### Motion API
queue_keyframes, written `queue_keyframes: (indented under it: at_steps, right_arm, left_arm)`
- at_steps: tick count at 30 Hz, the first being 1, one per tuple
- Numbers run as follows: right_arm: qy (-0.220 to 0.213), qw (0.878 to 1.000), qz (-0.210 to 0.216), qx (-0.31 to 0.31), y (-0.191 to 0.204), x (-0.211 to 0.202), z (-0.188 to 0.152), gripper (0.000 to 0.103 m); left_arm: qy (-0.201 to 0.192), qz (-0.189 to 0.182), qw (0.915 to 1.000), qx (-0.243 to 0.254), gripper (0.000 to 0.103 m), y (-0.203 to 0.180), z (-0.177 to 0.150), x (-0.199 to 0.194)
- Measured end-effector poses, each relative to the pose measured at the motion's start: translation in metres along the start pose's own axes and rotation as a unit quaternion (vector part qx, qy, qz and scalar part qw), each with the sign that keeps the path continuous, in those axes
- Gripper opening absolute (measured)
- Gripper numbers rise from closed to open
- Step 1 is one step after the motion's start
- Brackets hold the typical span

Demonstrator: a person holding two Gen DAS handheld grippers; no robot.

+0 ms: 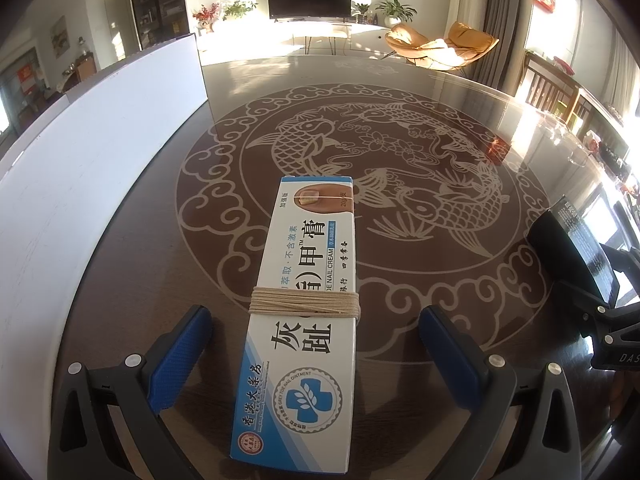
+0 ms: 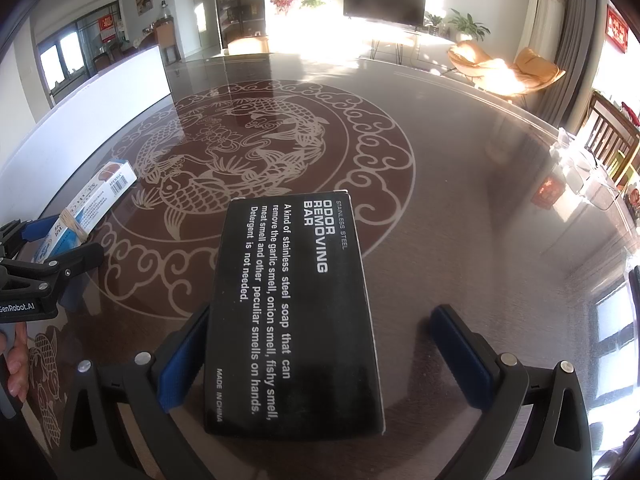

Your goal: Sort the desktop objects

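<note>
Long white-and-blue nail-cream carton point(image 1: 298, 320) lies lengthwise between the left hand-held gripper's point(image 1: 316, 354) wide-open jaws; the right hand-held gripper point(image 2: 324, 354), also wide, straddles a black odor-bar box point(image 2: 292, 312).

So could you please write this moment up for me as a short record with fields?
surface: dark glossy table with a pale fish pattern
left tongs: open, blue pads either side of the nail cream box, not touching it
nail cream box: white and blue, lying flat, tan string wound round its middle
right tongs: open, straddling the odor removing bar box; left pad at its edge, contact unclear
odor removing bar box: black, flat, white print
left of table: white board
</note>
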State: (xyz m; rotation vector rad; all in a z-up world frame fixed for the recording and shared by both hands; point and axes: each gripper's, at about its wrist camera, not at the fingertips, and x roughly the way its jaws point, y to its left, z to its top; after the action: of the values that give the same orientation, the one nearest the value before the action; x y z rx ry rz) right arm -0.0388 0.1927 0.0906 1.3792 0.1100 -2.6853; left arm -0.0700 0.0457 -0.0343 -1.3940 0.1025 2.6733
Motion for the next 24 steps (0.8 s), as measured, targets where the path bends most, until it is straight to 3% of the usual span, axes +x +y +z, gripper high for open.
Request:
queue_keyframes:
  at_steps: [24]
  right_arm:
    - [0.0,1.0,0.0,0.0,-0.0004,0.0001,0.0002,0.103]
  left_arm:
    - [0.0,-0.004,1.0,0.0,0.103,0.0022,0.0004,0.0015]
